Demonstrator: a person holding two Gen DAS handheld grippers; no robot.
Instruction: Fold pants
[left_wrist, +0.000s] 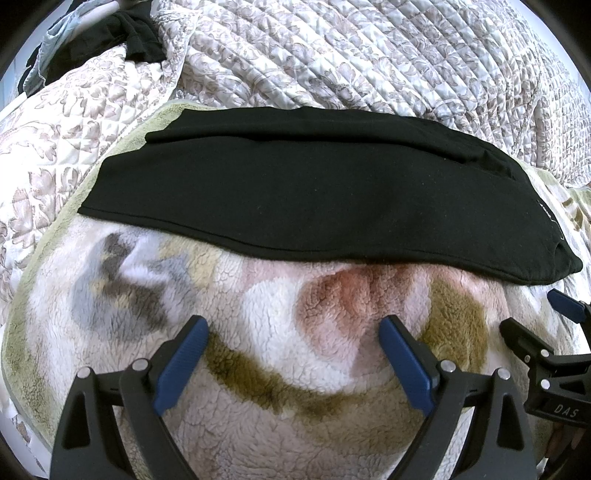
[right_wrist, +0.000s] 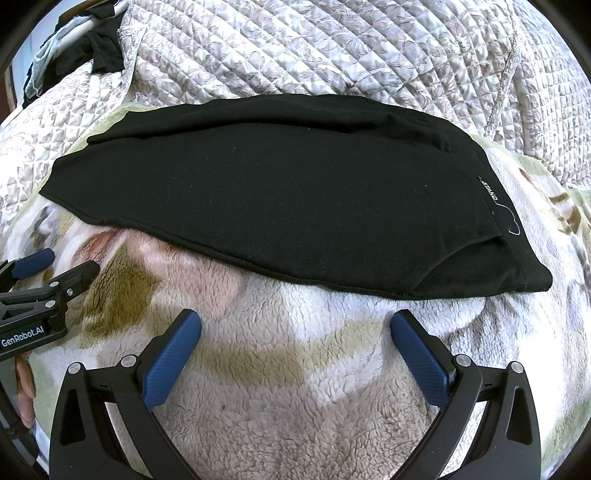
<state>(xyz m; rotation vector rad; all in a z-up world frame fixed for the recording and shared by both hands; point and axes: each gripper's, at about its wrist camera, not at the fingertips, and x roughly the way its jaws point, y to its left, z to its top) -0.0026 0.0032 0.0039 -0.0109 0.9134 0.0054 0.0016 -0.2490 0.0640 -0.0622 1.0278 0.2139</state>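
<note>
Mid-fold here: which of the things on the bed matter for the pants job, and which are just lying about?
Job:
black pants, laid flat on the fleece blanket
left gripper, open, empty
right gripper, open, empty

Lying about:
quilted bedspread
dark garment, far left corner

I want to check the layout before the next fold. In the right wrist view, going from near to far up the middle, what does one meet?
Right gripper, open → fleece blanket → black pants, laid flat → quilt.
</note>
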